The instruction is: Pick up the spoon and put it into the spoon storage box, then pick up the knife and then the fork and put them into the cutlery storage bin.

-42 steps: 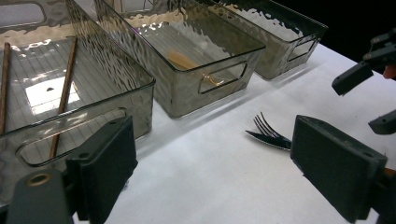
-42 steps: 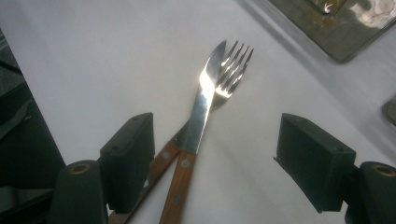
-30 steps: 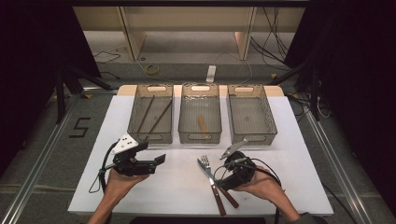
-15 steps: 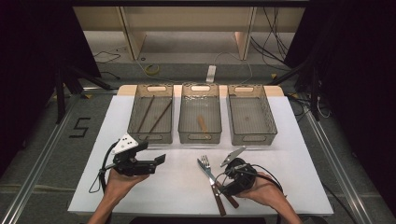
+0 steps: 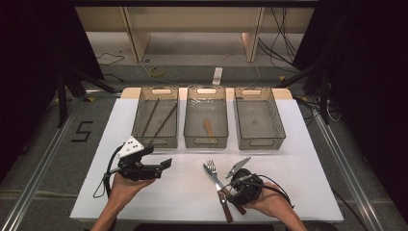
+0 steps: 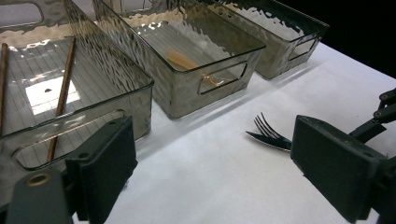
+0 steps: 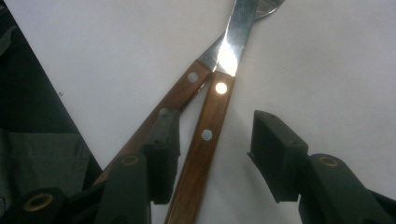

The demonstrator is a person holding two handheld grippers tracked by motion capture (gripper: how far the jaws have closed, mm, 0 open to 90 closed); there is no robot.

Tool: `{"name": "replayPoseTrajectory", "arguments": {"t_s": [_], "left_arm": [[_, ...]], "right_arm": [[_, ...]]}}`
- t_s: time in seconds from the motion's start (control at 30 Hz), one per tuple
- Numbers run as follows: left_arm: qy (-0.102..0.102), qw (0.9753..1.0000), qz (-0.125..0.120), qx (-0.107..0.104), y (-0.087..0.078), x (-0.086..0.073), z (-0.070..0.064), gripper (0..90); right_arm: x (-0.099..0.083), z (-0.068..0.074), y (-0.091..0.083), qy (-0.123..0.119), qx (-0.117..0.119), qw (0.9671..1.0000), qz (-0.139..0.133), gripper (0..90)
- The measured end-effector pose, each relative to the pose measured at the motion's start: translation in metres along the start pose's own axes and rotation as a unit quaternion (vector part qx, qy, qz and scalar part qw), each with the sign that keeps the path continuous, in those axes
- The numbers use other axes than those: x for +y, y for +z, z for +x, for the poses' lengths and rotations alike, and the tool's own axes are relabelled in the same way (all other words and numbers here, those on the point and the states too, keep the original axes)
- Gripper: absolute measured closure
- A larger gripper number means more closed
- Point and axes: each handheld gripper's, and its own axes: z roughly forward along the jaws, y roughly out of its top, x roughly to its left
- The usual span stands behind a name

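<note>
— Two wooden handles lie crossed at the near edge of the worktop (image 5: 308, 144); what do we have around them?

— We have the right hand-held gripper (image 7: 212, 156) spread wide, its jaws standing on either side of the upper handle, the one that belongs to the knife (image 7: 210, 126). The left jaw sits over the fork (image 7: 180, 95) handle underneath; we cannot tell whether either jaw touches wood. Nothing is clamped.

— And where do these pieces lie?

— On the white worktop, front right, blade and tines pointing away from us toward the bins.

— What of our other hand?

— The left hand-held gripper (image 6: 210, 172) is also wide open and empty, held above bare worktop at the front left, well apart from the cutlery.

— Farther back?

— Three clear bins stand in a row. The left bin (image 5: 155, 118) holds two thin brown sticks (image 5: 166, 119), the middle bin (image 5: 206, 118) a small pale wooden piece (image 5: 209, 127), and the right bin (image 5: 258, 118) stands beside it.
</note>
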Motion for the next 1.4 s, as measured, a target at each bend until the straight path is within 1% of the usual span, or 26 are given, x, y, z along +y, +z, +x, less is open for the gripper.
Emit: {"name": "replayPoseTrajectory", "arguments": {"t_s": [0.3, 0.33, 0.37, 0.47, 0.53, 0.57, 0.6, 0.67, 0.7, 0.73, 0.97, 1.1, 1.2, 1.23, 1.27, 1.4], "left_arm": [[-0.001, 1.0, -0.001, 0.001, -0.002, -0.001, 0.0, 13.6], [-0.002, 1.0, -0.001, 0.001, -0.003, -0.001, 0.0, 13.6], [0.0, 1.0, -0.002, 0.002, -0.003, -0.001, 0.001, 13.6], [-0.002, 1.0, -0.003, 0.002, -0.002, -0.001, 0.001, 13.6], [0.001, 1.0, 0.0, 0.002, -0.002, -0.001, 0.001, 13.6], [0.001, 1.0, 0.0, 0.002, -0.002, -0.001, 0.0, 13.5], [0.0, 1.0, 0.001, 0.002, -0.002, -0.001, 0.0, 13.6], [0.001, 1.0, 0.0, 0.002, -0.002, -0.001, 0.001, 13.5], [0.0, 1.0, 0.0, 0.002, -0.002, -0.001, 0.001, 13.6], [0.0, 1.0, 0.0, 0.003, -0.002, -0.001, 0.001, 13.6], [0.005, 1.0, 0.001, 0.002, -0.003, -0.001, -0.001, 13.6], [0.005, 1.0, 0.001, 0.003, -0.003, -0.001, -0.001, 13.6], [0.003, 1.0, -0.001, 0.004, -0.003, -0.002, -0.001, 13.6], [0.006, 1.0, 0.001, 0.003, -0.003, -0.002, -0.001, 13.6], [0.007, 1.0, 0.001, 0.003, -0.003, -0.002, -0.001, 13.6], [0.007, 1.0, 0.001, 0.004, -0.003, -0.002, -0.001, 13.6]], "right_arm": [[-0.001, 0.004, 0.005, 0.0, -0.012, 0.9999, 0.011, 58.2], [-0.001, 0.004, 0.006, -0.004, -0.011, 0.9998, 0.014, 58.6], [-0.001, 0.004, 0.007, -0.001, -0.011, 0.9999, 0.012, 59.2], [-0.001, 0.005, 0.008, -0.004, -0.016, 0.9997, 0.017, 60.8], [-0.002, 0.005, 0.008, -0.004, -0.015, 0.9997, 0.019, 61.8], [-0.002, 0.005, 0.009, -0.004, -0.013, 0.9997, 0.019, 62.5], [-0.002, 0.004, 0.009, -0.011, -0.014, 0.9996, 0.022, 63.2], [-0.001, 0.005, 0.009, -0.012, -0.011, 0.9996, 0.023, 64.3], [-0.001, 0.005, 0.01, -0.011, -0.014, 0.9995, 0.025, 64.5], [-0.001, 0.006, 0.01, -0.006, -0.013, 0.9996, 0.024, 65.2], [0.0, 0.007, 0.011, -0.012, -0.025, 0.9993, 0.026, 69.3], [0.001, 0.007, 0.011, -0.012, -0.028, 0.9991, 0.03, 72.4], [0.001, 0.006, 0.011, -0.01, -0.026, 0.9992, 0.028, 73.0], [0.001, 0.005, 0.011, -0.01, -0.026, 0.9992, 0.028, 73.3], [0.001, 0.005, 0.011, -0.014, -0.026, 0.9991, 0.031, 73.8], [0.002, 0.005, 0.011, -0.012, -0.029, 0.9989, 0.035, 75.7]]}}
